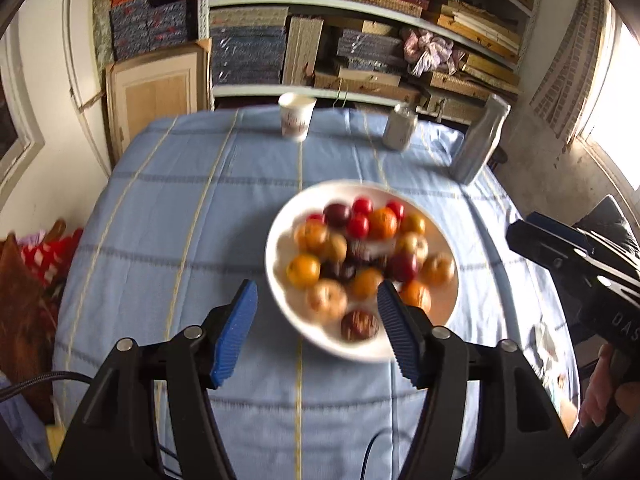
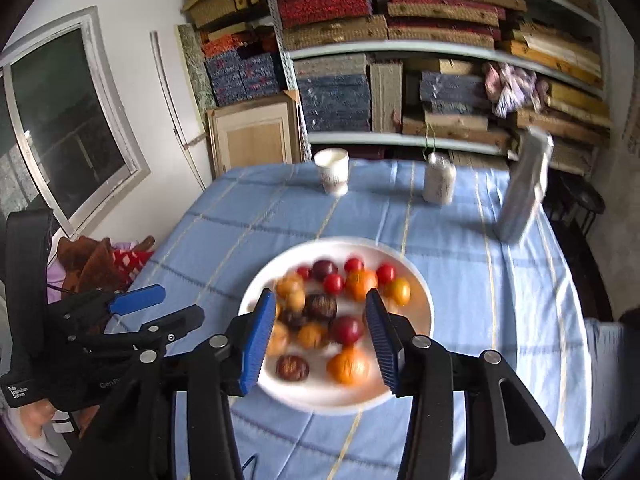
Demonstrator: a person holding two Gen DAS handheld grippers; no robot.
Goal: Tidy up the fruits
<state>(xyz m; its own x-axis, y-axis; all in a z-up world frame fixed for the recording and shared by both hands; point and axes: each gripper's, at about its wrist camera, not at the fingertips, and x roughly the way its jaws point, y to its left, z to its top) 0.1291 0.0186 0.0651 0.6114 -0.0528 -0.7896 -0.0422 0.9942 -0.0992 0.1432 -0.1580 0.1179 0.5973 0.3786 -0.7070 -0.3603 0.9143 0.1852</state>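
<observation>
Sitting level, round plate (image 1: 280,280) of fruits (image 1: 382,222)

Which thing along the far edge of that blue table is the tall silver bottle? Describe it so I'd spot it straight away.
Start at the blue checked tablecloth with the white plate of fruit. Three containers stand along its far edge: a paper cup, a small white jar, then the bottle at the right end. It is the tallest, silvery grey and narrowing at the top.
</observation>
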